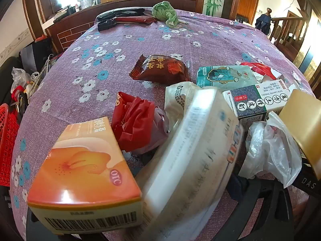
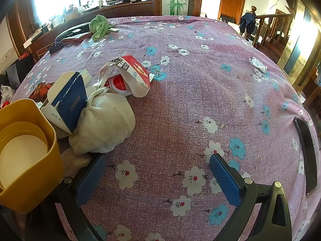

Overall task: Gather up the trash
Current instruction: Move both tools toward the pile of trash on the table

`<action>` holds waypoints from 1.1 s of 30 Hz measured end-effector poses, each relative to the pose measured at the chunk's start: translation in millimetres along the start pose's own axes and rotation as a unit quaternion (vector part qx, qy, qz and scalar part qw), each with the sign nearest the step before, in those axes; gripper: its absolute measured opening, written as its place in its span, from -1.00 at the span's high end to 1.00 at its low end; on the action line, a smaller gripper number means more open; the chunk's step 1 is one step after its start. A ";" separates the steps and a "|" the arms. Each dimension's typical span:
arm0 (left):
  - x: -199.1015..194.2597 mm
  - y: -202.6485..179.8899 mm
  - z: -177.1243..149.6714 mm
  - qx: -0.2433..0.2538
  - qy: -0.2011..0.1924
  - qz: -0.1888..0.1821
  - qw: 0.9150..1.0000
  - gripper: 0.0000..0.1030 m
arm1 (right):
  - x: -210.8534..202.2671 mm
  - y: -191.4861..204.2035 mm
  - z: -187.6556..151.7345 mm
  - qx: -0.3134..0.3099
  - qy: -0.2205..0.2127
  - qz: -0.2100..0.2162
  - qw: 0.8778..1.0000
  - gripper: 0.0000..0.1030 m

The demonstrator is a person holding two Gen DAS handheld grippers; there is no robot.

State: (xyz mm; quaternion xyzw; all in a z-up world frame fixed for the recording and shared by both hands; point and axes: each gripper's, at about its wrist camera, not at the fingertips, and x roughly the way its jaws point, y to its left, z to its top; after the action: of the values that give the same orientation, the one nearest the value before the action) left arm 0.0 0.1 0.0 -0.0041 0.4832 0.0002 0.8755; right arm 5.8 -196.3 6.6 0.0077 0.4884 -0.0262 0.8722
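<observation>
My right jaws stand wide open over the bench; their two blue pads (image 2: 224,180) are well apart, with only the purple flowered cloth (image 2: 180,110) between them. My left jaws are hidden behind the rubbish closest to their camera, so I cannot tell whether they press on anything.

Nearest on the left side is an orange box (image 1: 84,172) with a barcode on its end. Just beside it a white box (image 1: 196,150) stands tilted and blurred. Right of that lies a crumpled clear plastic bag (image 1: 270,150). Behind the orange box lies a scrunched red bag (image 1: 136,124), touching the white box.

A yellow tub (image 2: 30,160) sits at the left edge of my right view, with a pale disc inside. Against it leans a blue and white carton (image 2: 68,100), and a white cloth pouch (image 2: 104,124) rests against that carton.

Further out come a medicine box (image 1: 258,102) with a speckled dark panel, a teal tissue pack (image 1: 224,76) and a brown snack wrapper (image 1: 162,70), which lies apart from the heap. Torn red and white packaging (image 2: 132,74) arches just behind the pouch.

A black flat object (image 2: 307,154) lies alone near the right edge. A small sachet (image 2: 258,65) lies further off on that side.

At the far end lie a green cloth (image 1: 164,14) and some dark items (image 1: 120,14). A red basket (image 1: 8,140) sits off the bench to the left.
</observation>
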 end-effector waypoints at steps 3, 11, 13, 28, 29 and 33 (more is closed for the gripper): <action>-0.2 0.3 0.2 0.000 0.001 0.001 1.000 -1.00 | -0.3 -0.9 0.8 0.004 -0.004 0.001 1.000 -1.00; -26.5 10.2 -6.8 0.015 -0.021 -0.015 1.000 -1.00 | -20.4 -8.6 -5.6 -0.015 -0.010 0.019 1.000 -1.00; -42.8 16.1 -9.2 0.018 -0.049 -0.007 0.999 -1.00 | -39.4 -11.0 -13.7 -0.021 -0.029 0.025 0.999 -1.00; -141.4 24.5 -63.4 0.037 -0.205 0.047 0.977 -1.00 | -148.0 7.6 -74.8 -0.038 -0.172 0.057 0.983 -1.00; -141.6 26.0 -66.2 0.038 -0.206 0.049 0.977 -1.00 | -155.7 11.0 -81.0 -0.034 -0.193 0.059 0.979 -1.00; -145.3 37.2 -79.8 0.028 -0.217 0.052 0.974 -1.00 | -173.5 30.8 -100.8 -0.052 -0.241 0.051 0.968 -1.00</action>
State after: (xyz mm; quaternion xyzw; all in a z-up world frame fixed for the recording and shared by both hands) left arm -145.2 37.2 80.1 0.0455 0.2813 0.0332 0.9580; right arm -168.9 -155.0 101.4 -0.0190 0.2638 0.0429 0.9634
